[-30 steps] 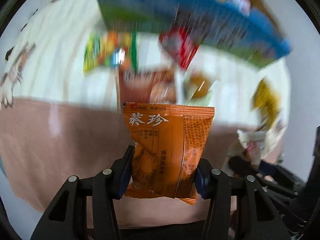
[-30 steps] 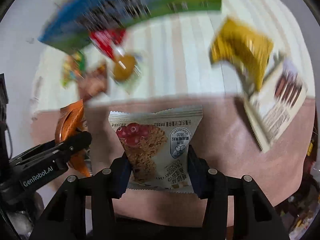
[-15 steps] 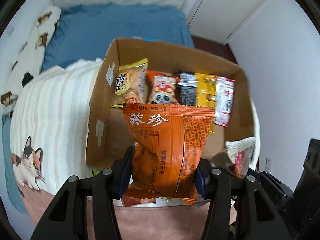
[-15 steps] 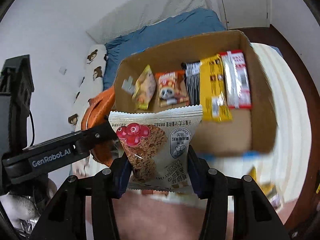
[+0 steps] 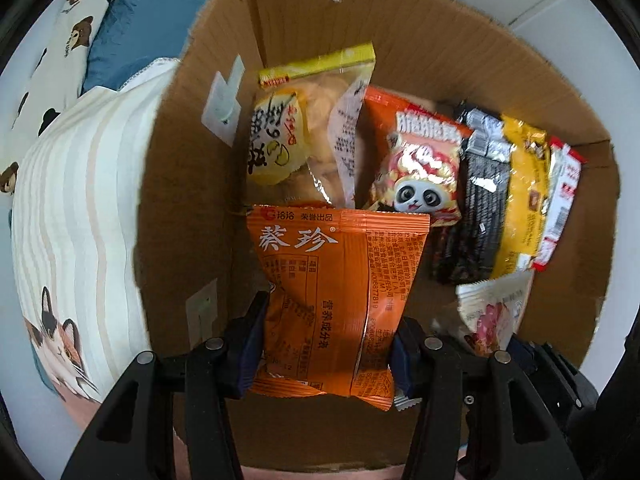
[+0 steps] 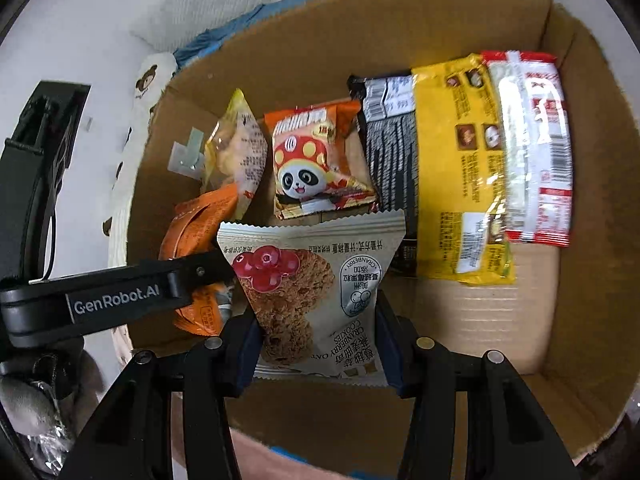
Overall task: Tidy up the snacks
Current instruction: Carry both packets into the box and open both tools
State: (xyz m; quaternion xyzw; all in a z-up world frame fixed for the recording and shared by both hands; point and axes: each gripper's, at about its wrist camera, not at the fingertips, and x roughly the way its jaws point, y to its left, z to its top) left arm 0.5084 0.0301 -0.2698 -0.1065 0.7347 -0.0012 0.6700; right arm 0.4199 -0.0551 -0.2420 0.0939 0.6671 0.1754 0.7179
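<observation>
My left gripper [image 5: 326,338] is shut on an orange snack packet [image 5: 336,288], held over the open cardboard box [image 5: 420,32]. My right gripper [image 6: 316,338] is shut on a white cranberry oat cookie packet [image 6: 312,280], also over the box [image 6: 580,240]. Inside the box a yellow pastry bag [image 5: 304,128], a red panda packet [image 5: 416,168], a black packet [image 5: 476,204], a yellow packet [image 5: 520,196] and a red-and-white packet [image 5: 560,200] stand in a row. The cookie packet [image 5: 492,312] shows at the left view's lower right; the left gripper and orange packet [image 6: 196,240] show at the right view's left.
The box sits on a bed with a cream striped blanket [image 5: 72,208] printed with cats, and a blue pillow [image 5: 140,20] behind it. Bare cardboard floor [image 6: 500,312] lies in front of the row of packets. White walls stand on both sides.
Both grippers have carried their packets from above the pink and striped bedding with scattered snacks to above the cardboard box, which now fills both views. Both grips stay the same.
</observation>
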